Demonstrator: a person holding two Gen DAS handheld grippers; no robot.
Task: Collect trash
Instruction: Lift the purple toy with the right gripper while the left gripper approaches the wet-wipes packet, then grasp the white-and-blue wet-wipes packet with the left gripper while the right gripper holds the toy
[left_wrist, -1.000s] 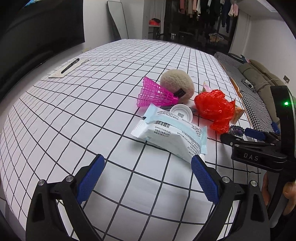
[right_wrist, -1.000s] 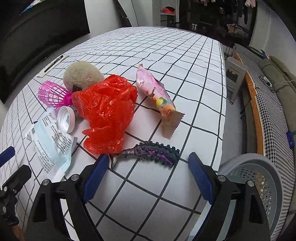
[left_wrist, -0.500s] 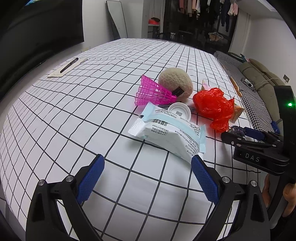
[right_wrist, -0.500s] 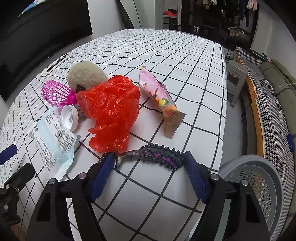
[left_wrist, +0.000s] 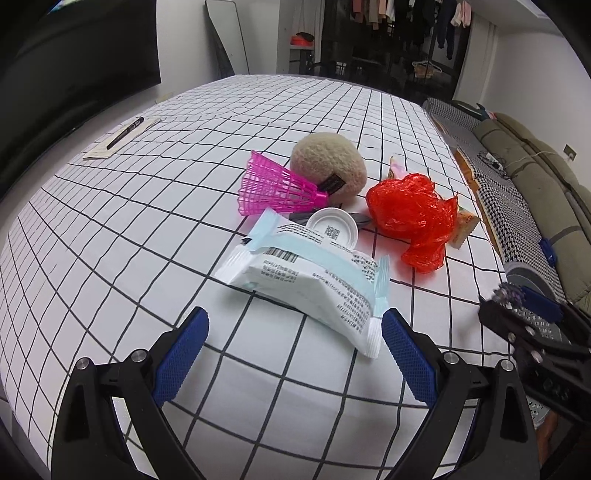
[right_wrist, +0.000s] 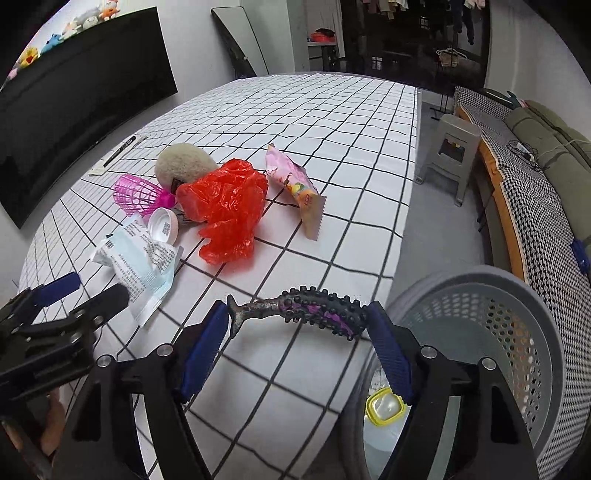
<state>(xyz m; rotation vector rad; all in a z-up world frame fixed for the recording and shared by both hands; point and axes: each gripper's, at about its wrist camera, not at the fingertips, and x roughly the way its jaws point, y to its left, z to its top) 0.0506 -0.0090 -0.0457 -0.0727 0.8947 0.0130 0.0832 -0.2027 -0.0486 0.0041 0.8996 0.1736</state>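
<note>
Over the desk edge: right gripper (right_wrist: 297, 325) carries the purple studded tentacle (right_wrist: 295, 309) beside the grey basket (right_wrist: 517, 332).
Step in hand: judged to be moving the tentacle across to the basket and dropping it in.
Doing it well: keep the squeeze even, since the piece is held end to end and could bow or spring out; let go only once it hangs fully above the basket mouth, past the rim.
Right gripper: closed partway, both pads pressing the tentacle's ends, nothing else touched.
Left gripper (left_wrist: 291, 343): spread wide, empty, poised just short of the white wipes packet (left_wrist: 306, 269).
Remaining trash: red plastic bag (right_wrist: 227, 206), pink snack wrapper (right_wrist: 295, 184), white cap (right_wrist: 163, 229).
</note>
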